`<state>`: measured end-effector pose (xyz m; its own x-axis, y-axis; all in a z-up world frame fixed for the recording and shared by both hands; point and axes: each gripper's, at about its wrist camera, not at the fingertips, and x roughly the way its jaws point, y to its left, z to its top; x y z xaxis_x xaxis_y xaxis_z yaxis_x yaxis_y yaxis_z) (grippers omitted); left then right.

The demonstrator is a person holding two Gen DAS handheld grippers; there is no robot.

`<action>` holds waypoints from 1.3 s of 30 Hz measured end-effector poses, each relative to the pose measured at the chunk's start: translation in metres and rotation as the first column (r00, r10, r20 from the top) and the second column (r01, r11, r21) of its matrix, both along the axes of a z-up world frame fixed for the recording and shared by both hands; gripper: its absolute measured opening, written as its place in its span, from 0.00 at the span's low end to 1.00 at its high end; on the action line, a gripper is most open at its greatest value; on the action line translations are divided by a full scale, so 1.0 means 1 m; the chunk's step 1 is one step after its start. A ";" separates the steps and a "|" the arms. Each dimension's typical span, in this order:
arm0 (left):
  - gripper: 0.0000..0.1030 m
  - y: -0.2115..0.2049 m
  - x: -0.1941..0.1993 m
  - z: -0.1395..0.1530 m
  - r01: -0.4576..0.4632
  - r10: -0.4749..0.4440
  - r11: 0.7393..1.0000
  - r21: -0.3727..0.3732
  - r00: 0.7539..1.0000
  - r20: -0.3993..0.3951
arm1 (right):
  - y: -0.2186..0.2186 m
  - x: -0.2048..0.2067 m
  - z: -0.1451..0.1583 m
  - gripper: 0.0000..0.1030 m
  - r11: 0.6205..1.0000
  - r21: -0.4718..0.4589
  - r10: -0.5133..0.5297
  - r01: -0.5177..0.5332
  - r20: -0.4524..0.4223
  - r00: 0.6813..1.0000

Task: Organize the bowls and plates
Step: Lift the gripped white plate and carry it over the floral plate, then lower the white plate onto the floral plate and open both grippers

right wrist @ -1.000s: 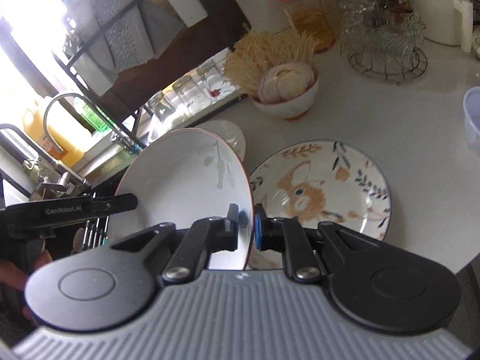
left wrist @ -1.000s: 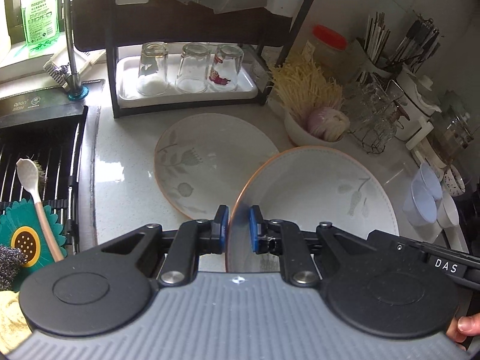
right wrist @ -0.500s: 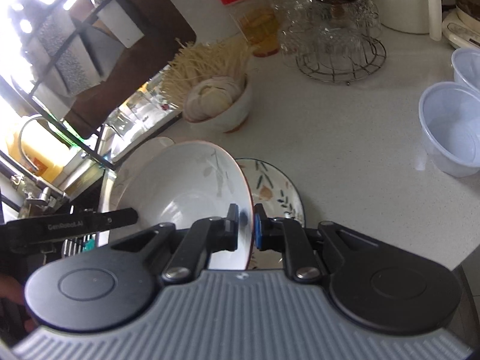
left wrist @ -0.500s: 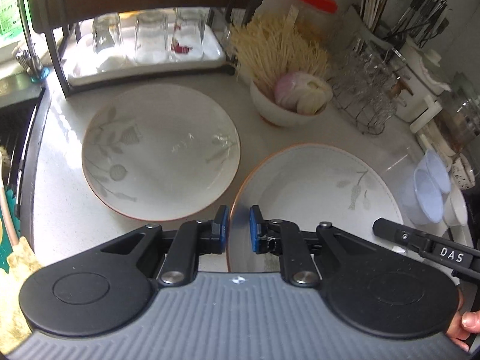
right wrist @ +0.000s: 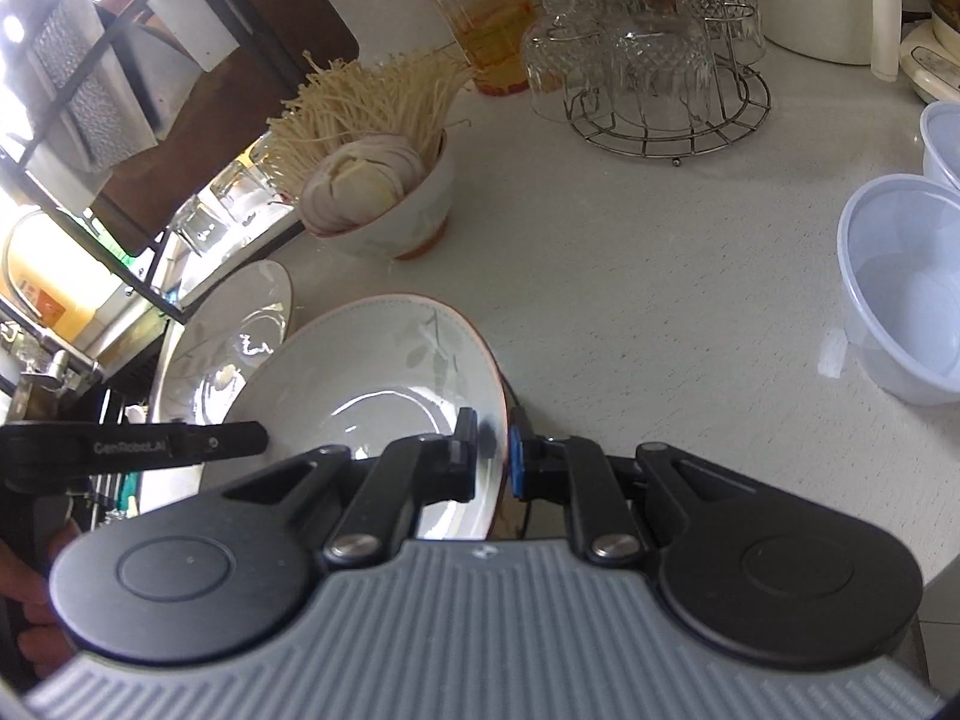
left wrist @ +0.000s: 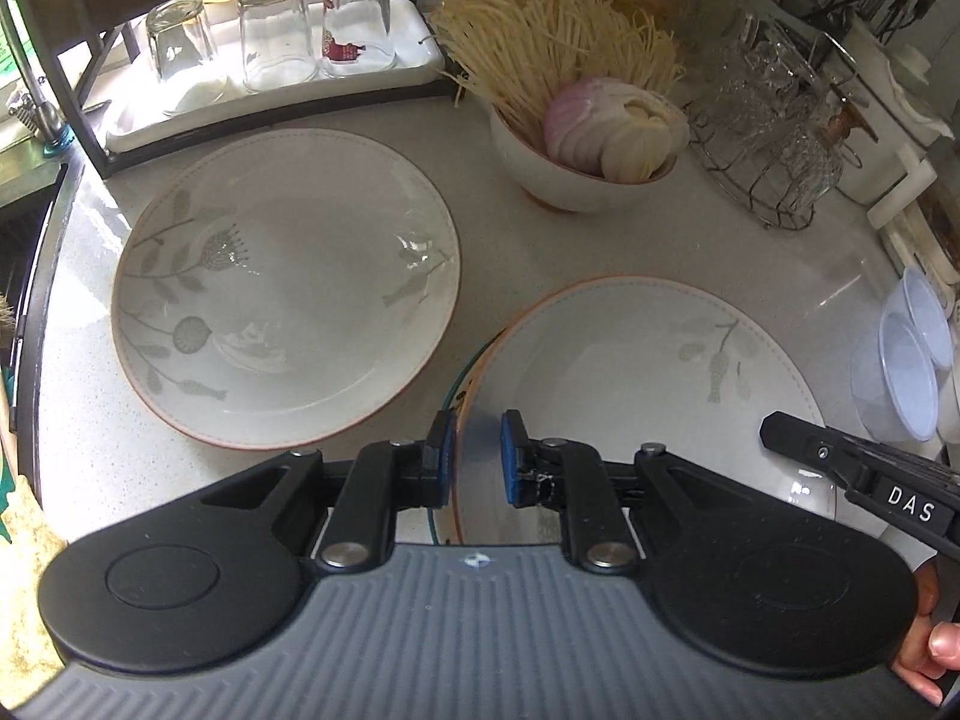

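Both grippers are on one dish right now. The left gripper [left wrist: 474, 456] is clamped on the near left rim of the leaf-patterned plate [left wrist: 648, 372], and the right gripper [right wrist: 493, 461] pinches the opposite rim of that same plate [right wrist: 384, 372], jaws nearly closed on the edge. The plate hangs low over the white counter [right wrist: 660, 312], slightly tilted, and a thin dark-rimmed edge peeks out from beneath it on the left view, so I judge there is another plate [left wrist: 456, 384] under it, mostly hidden; whether the two touch I can't tell.

Just beside it to the left lies a second large plate [left wrist: 282, 288] with a similar leaf and flower print, flat on the counter and untouched. Behind them sits a bowl [left wrist: 570, 174] heaped with enoki mushrooms and sliced onion, and off to the right a couple of clear plastic bowls [right wrist: 906, 288], one nested by the other.

So where are we? Early to middle, I'd say. One plate is in hand and looks about to be set on a stack; the big plate at left is loose on its own, and the plastic bowls have not been gathered. Letting go cleanly, then collecting the left plate and the bowls, seems to be what remains.
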<state>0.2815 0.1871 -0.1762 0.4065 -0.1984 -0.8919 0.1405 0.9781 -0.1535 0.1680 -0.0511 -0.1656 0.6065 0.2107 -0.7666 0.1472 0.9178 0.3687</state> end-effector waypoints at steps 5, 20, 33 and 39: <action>0.19 -0.006 0.006 -0.005 0.011 -0.010 1.000 0.024 1.000 -0.008 | -0.001 0.003 -0.004 0.13 1.000 -0.027 0.010 -0.010 -0.001 1.000; 0.21 -0.013 0.013 -0.015 0.024 -0.023 0.999 0.036 0.999 -0.041 | -0.002 0.007 -0.010 0.14 0.999 -0.054 0.007 -0.006 0.014 1.000; 0.30 -0.002 0.018 -0.018 -0.014 0.009 0.998 -0.054 0.995 -0.096 | -0.003 0.007 -0.012 0.14 0.999 -0.033 -0.008 0.008 0.006 1.000; 0.31 0.003 0.015 -0.017 -0.026 0.017 0.997 -0.075 0.993 -0.113 | -0.001 0.008 -0.013 0.14 0.999 -0.031 -0.011 0.011 0.002 1.000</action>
<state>0.2968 0.1896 -0.1931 0.3099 -0.2602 -0.9145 0.0975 0.9655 -0.2417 0.1755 -0.0520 -0.1787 0.6103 0.1803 -0.7714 0.1568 0.9270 0.3408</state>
